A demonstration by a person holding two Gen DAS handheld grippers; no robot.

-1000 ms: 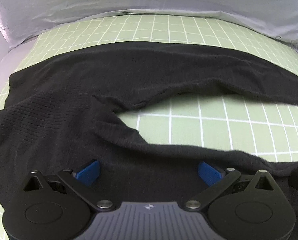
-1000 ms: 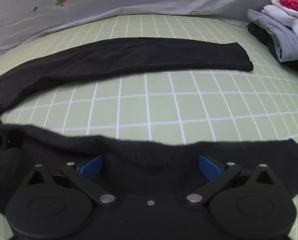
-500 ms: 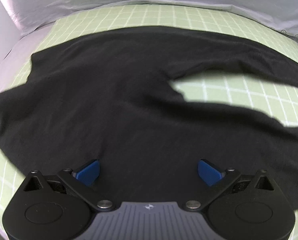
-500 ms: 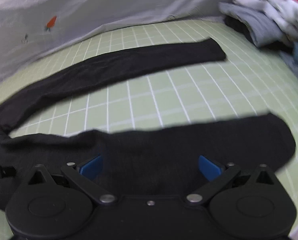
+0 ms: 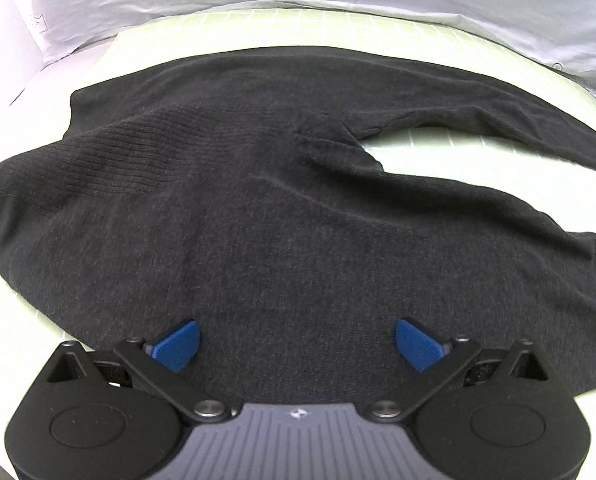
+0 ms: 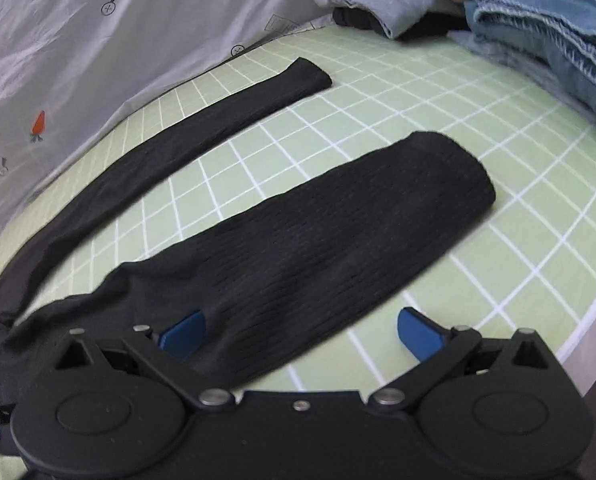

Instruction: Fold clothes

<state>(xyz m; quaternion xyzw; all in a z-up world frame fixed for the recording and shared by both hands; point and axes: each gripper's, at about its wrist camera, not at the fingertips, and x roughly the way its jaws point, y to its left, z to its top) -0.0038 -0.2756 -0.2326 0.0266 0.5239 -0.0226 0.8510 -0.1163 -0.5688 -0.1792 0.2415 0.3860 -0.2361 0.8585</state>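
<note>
Green grid-lined matting point(image 6: 438, 128) covers the bench we work at, with a pale grey printed sheet point(image 6: 98, 60) draped behind it.

Nearest us, both tongs hang low over the near edge of the bench. Our left gripper point(image 5: 297, 344) stands wide, its blue pads well apart and holding nothing, directly above the broad waist end of a pair of black ribbed knit leggings point(image 5: 238, 200). Our right gripper point(image 6: 301, 332) is likewise wide and holding nothing; its left pad sits over the near leg point(image 6: 338, 240), its right pad over bare matting.

Beyond the tongs, the garment lies flat with its long axis running along the bench, waist toward the left edge, cuffs toward the right. The two legs lie apart with a wedge of green between them. The far leg point(image 6: 186, 136) runs close to the back edge. We judge the near leg the one within reach of both hands, the left nearer the waist, the right nearer the cuff.

Farthest away, at the far right corner, sits a pile of other clothes point(image 6: 498, 8): grey, white and blue denim.

We can read no words; the sheet bears only an orange carrot point(image 6: 39, 124) and small outline symbols.
</note>
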